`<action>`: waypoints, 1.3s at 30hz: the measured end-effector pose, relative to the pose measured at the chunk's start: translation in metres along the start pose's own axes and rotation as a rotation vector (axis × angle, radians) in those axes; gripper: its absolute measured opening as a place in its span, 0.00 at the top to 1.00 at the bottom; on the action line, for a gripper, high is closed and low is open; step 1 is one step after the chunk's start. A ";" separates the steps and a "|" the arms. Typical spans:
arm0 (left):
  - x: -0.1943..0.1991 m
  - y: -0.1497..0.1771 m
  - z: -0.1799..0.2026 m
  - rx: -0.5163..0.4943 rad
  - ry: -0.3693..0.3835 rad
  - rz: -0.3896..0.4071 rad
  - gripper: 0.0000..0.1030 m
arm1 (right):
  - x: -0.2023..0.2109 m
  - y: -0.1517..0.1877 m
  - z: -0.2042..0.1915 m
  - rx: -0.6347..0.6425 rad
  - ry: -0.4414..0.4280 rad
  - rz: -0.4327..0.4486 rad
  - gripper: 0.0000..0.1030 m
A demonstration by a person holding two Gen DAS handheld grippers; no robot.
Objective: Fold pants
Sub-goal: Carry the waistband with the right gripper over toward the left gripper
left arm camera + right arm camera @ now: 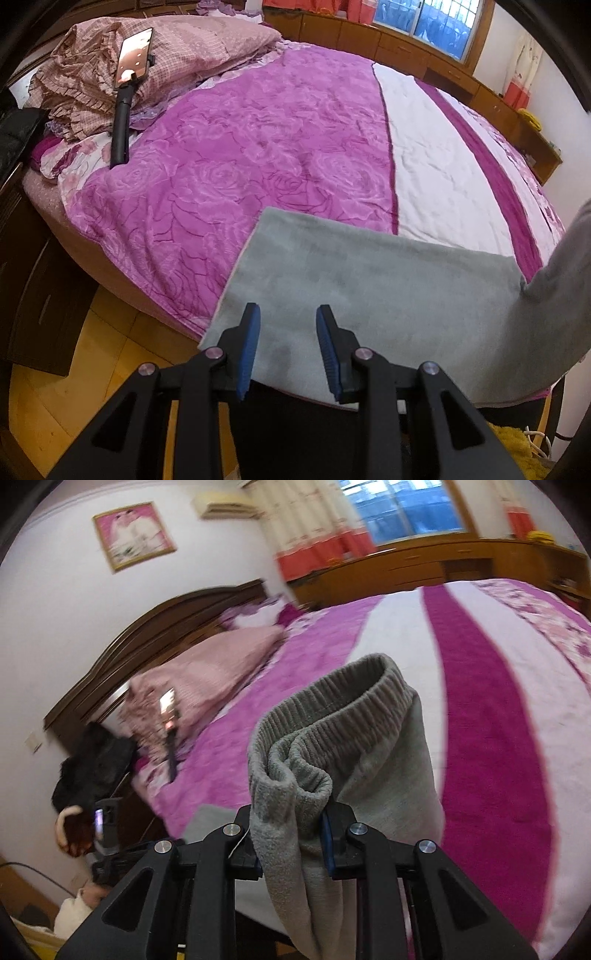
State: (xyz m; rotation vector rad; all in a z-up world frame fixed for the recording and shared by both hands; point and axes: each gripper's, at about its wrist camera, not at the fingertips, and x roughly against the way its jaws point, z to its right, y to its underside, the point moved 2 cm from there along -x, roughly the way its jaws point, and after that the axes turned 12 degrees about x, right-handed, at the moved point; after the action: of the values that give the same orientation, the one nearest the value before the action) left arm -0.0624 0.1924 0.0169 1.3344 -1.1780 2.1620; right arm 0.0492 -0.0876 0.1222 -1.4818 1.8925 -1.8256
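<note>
Grey fleece pants point(369, 291) lie flat at the near edge of the bed point(258, 147), one part rising off to the right. My left gripper point(288, 350) is open and empty, its blue pads just above the near edge of the pants. My right gripper point(291, 830) is shut on the pants point(332, 760) near the ribbed waistband point(332, 705) and holds that end lifted above the bed point(480, 701). The cloth hides the right pads.
A phone on a black stick point(127, 96) leans on pink pillows point(177, 55) at the bed head. Wooden cabinets point(406, 44) and a window run along the far side. A dark bedside unit point(33, 258) and wooden floor point(74, 369) lie left.
</note>
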 end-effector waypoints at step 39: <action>0.010 0.003 -0.095 0.183 0.005 0.054 0.68 | -0.233 0.061 -0.222 0.277 -0.376 -0.486 0.51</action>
State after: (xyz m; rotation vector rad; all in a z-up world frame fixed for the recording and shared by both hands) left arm -0.1236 0.2650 0.0036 1.3838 -1.0461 2.3585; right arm -0.0132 0.2144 0.0111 -2.1173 1.1273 -1.7153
